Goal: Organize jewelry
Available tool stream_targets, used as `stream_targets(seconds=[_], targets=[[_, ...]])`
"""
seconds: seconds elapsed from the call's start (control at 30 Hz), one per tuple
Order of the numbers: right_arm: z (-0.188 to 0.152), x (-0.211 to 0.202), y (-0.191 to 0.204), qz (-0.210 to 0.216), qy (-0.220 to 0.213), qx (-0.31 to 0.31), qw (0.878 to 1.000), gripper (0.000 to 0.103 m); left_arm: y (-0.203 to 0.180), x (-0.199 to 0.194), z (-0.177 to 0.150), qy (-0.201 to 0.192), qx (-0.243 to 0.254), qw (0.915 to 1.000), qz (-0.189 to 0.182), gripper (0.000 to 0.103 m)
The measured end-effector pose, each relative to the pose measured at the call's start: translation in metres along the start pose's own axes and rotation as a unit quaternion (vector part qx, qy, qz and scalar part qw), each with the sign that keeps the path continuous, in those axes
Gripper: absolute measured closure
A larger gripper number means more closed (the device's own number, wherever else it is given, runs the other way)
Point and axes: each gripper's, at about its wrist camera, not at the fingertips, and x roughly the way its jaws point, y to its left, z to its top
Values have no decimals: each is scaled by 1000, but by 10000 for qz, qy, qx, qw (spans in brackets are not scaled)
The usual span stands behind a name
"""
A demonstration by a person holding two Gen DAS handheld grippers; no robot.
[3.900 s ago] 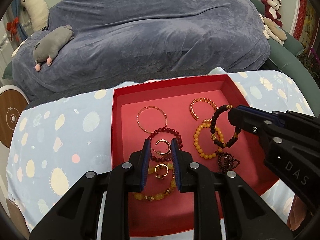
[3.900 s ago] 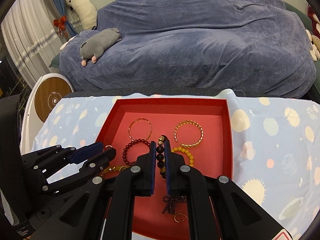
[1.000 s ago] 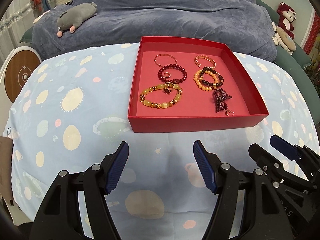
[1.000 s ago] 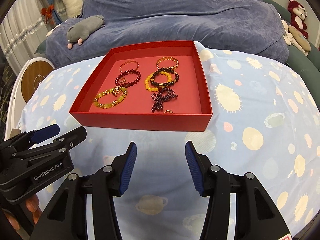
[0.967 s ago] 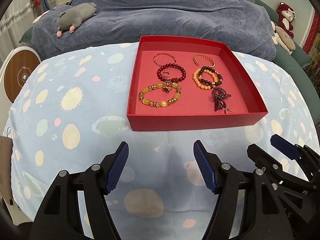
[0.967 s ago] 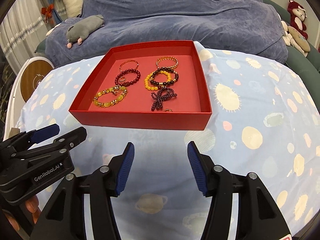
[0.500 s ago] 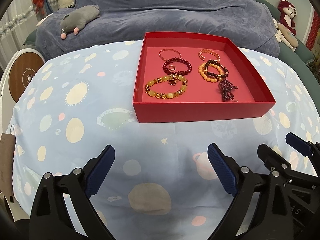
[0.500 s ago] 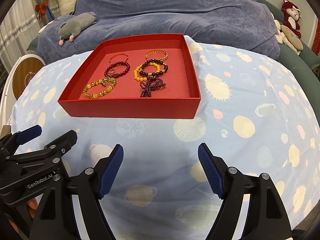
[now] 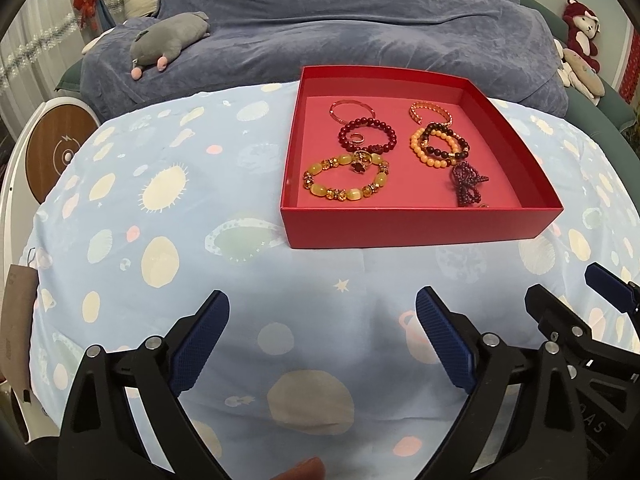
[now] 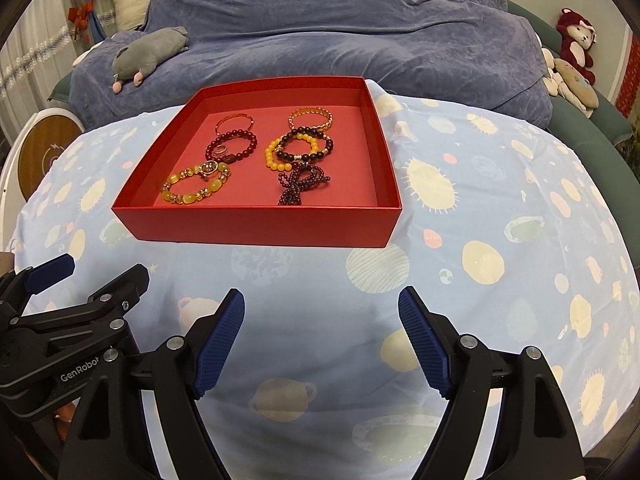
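Note:
A red tray (image 9: pixel 420 224) (image 10: pixel 256 226) sits on the blue planet-print cloth and holds several bracelets: a yellow bead bracelet (image 9: pixel 346 182) (image 10: pixel 196 186), a dark red bead bracelet (image 9: pixel 368 136) (image 10: pixel 232 146), an orange one (image 9: pixel 430 148) (image 10: pixel 280 154) overlapped by a dark bead one, two gold bangles at the back, and a purple bead cluster (image 9: pixel 466 182) (image 10: pixel 302 184). My left gripper (image 9: pixel 322 340) is wide open and empty, well in front of the tray. My right gripper (image 10: pixel 320 334) is wide open and empty too, beside it.
A blue-covered sofa (image 9: pixel 340 20) lies behind the table with a grey plush toy (image 9: pixel 168 40) on it. Plush toys (image 9: pixel 580 32) sit at the far right. A round wooden disc (image 9: pixel 60 152) stands at the left. The table edge curves off on both sides.
Both grippers let go of the bracelets in the tray, pulled back toward the table's front and opened wide. In the last half second they opened a little further.

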Motion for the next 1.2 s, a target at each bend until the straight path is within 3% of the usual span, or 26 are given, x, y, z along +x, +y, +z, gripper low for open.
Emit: stream_targets(seconds=[0.4, 1.2], targets=[[1, -2, -2, -74, -36, 21, 10000, 21, -1, -2, 1, -41, -10, 10000, 2, 13], [2, 0, -5, -94, -34, 27, 9999, 20, 2, 2, -1, 55, -92, 9999, -20, 13]])
